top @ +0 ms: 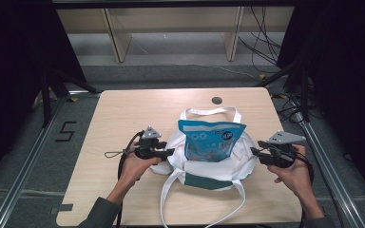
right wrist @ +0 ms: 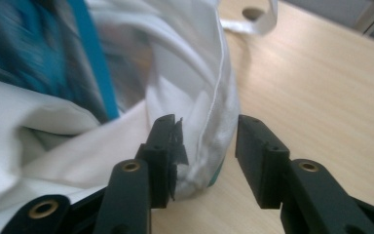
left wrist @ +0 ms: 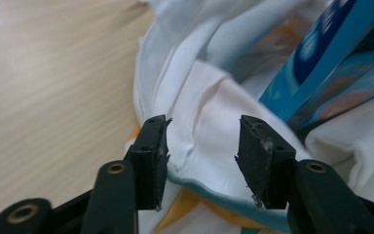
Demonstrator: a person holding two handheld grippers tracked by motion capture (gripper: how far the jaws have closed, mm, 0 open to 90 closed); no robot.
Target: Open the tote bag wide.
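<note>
Sitting pretty much dead centre on the wooden table [top: 123,114]: a white cloth tote bag [top: 244,159] with a blue snack pouch [top: 211,140] standing up out of its mouth, handles [top: 210,112] flopped out toward 12 o'clock and 6 o'clock. Left gripper [top: 170,152] parked at the bag's 9 o'clock edge, right gripper [top: 255,151] at its 3 o'clock edge. Looking along the left gripper [left wrist: 202,146], jaws released, gap clear on both sides, bunched white fabric just beyond and no pinch on it. Along the right gripper [right wrist: 204,146], also spread apart, the stitched rim of the bag running up between the jaws, one pad brushing the cloth maybe, the other clearly off it, so not gripping anything. Handling-wise: soft, floppy, light cotton, zero stiffness, going to sag and fold the second it's lifted, so probably best pinched at the hemmed rim or the straps where the cloth is doubled up. Pouch looks crinkly, slick and light, likely to tip or slide if the bag mouth gets yanked unevenly. Nothing fragile by the looks of it.
</note>
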